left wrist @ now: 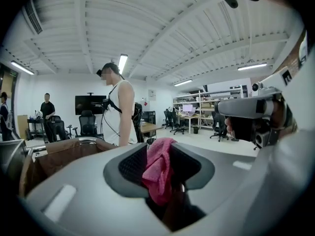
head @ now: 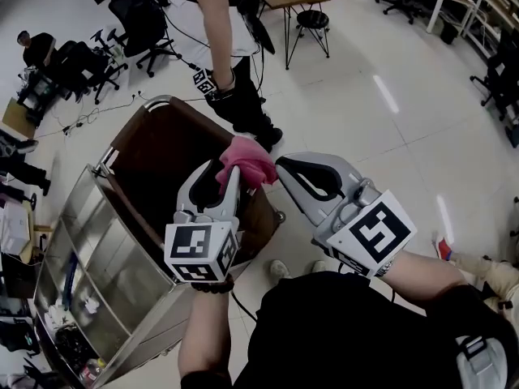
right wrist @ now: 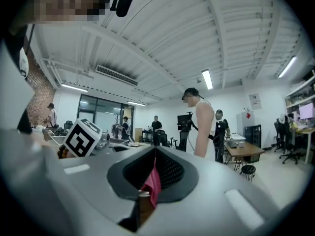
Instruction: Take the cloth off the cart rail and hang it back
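One pink cloth [head: 246,162] by bin [head: 134,128] (brown)

Cloth [head: 248,160] partly behind left gripper [head: 225,173]

The left forearm [head: 203,331] and right forearm [head: 426,270] reach forward side by side. The left gripper [head: 220,175] points about level, its jaws apart, with the cloth [head: 247,159] loose between them. The right gripper [head: 284,168], just beside it, angles in toward the left one, its jaws closed on a fold of the cloth.
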`<action>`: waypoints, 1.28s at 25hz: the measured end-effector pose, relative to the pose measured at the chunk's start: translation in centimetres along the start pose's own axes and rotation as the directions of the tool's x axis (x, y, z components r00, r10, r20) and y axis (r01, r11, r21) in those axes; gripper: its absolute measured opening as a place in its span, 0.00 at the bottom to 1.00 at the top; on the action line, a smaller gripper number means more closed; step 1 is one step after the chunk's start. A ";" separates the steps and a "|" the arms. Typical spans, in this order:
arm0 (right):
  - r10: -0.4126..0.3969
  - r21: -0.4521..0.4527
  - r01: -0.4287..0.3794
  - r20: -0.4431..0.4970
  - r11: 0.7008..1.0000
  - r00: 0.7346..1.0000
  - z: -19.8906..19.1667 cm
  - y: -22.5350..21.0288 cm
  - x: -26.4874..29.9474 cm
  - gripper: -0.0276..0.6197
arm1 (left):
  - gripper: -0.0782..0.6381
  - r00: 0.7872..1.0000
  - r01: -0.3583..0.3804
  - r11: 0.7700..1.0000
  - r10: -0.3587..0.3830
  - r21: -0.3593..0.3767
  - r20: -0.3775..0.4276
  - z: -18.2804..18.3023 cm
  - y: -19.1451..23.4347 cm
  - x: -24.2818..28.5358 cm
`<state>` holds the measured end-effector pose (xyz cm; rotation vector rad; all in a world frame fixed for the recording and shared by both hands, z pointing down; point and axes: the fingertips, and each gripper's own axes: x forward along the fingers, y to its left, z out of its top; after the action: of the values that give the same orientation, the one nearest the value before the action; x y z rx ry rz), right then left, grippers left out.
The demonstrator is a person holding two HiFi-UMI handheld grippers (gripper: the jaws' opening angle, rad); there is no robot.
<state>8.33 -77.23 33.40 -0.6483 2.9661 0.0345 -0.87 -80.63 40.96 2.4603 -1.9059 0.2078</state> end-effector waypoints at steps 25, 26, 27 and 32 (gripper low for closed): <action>0.113 0.062 -0.109 -0.051 0.992 0.992 -1.5 5.0 -6.4 0.05 | 0.32 0.990 -0.139 0.989 0.138 -0.042 -0.037 -3.5 -4.1 -6.5; 0.113 0.080 -0.107 -0.069 0.991 0.991 -1.7 5.2 -6.7 0.05 | 0.32 0.989 -0.143 0.989 0.142 -0.042 -0.027 -3.4 -4.4 -6.8; 0.114 0.092 -0.106 -0.081 0.990 0.990 -1.9 5.4 -6.9 0.05 | 0.32 0.989 -0.147 0.988 0.146 -0.041 -0.017 -3.3 -4.6 -7.1; 0.125 0.076 -0.120 -0.064 0.990 0.990 -2.0 7.0 -7.6 0.05 | 0.29 0.988 -0.151 0.988 0.152 -0.042 0.036 -3.0 -5.3 -9.0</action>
<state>12.06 -67.83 36.22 -0.4675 3.0532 -0.0856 1.72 -70.30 43.22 2.3128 -2.0934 0.1248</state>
